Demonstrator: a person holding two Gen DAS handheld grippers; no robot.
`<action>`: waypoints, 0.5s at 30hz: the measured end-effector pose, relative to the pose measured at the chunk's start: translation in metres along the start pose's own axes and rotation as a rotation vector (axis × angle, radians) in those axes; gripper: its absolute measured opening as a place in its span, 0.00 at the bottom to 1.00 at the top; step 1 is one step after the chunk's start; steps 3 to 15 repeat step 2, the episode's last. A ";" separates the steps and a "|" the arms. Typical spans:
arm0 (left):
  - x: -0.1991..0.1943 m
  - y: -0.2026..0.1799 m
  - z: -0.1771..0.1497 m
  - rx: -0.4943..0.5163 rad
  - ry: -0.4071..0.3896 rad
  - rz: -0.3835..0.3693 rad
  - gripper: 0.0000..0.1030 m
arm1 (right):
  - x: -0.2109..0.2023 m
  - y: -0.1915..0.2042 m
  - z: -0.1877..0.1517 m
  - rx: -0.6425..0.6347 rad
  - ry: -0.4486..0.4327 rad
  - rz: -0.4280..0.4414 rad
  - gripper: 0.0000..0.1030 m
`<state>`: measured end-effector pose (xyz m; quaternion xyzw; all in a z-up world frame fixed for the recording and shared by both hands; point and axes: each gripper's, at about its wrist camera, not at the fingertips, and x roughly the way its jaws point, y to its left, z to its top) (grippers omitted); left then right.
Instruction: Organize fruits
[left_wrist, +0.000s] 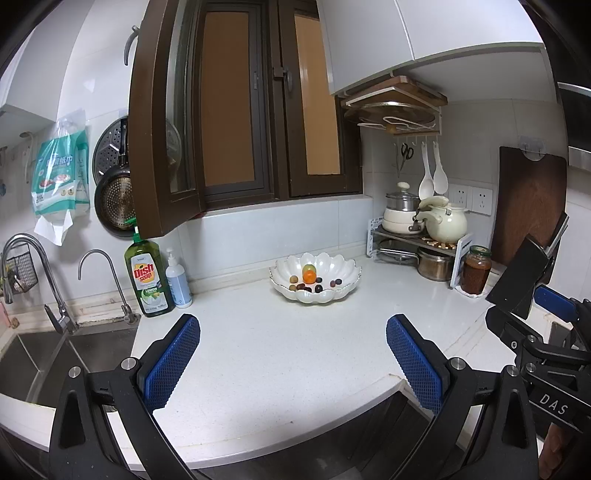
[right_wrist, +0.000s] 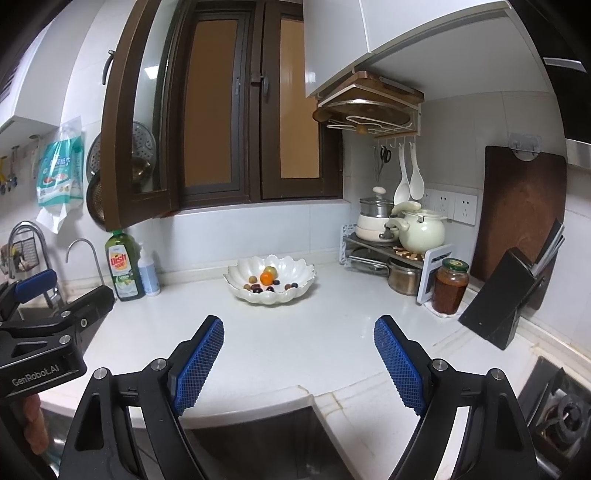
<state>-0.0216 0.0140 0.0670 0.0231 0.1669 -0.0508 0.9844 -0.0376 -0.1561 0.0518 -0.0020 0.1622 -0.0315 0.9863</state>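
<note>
Left wrist view: left claw (left_wrist: 293, 357) spread wide, nothing between the blue pads (left_wrist: 170, 363), hanging over the near part of the white counter (left_wrist: 280, 343). White scalloped bowl (left_wrist: 316, 275) sits further back on the counter, well apart from the claw, straight ahead and a little right of the gap's middle, below the brown window (left_wrist: 258, 110). Fruits (left_wrist: 309, 277) all lie inside the bowl: one orange (left_wrist: 308, 277) with a greenish fruit behind it, small dark and tan round ones around it. Green dish soap bottle (left_wrist: 149, 277) and a white pump bottle (left_wrist: 178, 282) stand left of the bowl, beside the sink (left_wrist: 55, 354). Pot rack and brown jar (left_wrist: 476, 271) to the bowl's right. Right claw's body shows at the right edge; its tips are out of frame here.

Right wrist view: right claw (right_wrist: 299, 360) also spread wide, pads (right_wrist: 199, 363) empty, above the counter's front edge. Bowl (right_wrist: 269, 282) ahead and slightly left of the gap's middle, well apart from the fingertips, fruits (right_wrist: 266, 281) inside it, orange (right_wrist: 266, 278) in the middle. Jar (right_wrist: 450, 291) and black knife block (right_wrist: 498, 295) to the right, stove burner (right_wrist: 569, 410) at lower right. Left claw's body at the left edge, with a hand (right_wrist: 35, 424) partly seen below it.
</note>
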 end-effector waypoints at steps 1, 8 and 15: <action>0.000 0.001 0.000 -0.001 0.000 0.000 1.00 | -0.001 0.001 0.000 0.001 -0.001 0.000 0.82; 0.000 0.001 0.000 0.001 0.000 -0.001 1.00 | 0.000 0.001 0.000 0.000 0.000 -0.002 0.82; 0.000 0.001 0.000 0.001 0.000 -0.001 1.00 | 0.000 0.001 0.000 0.000 0.000 -0.002 0.82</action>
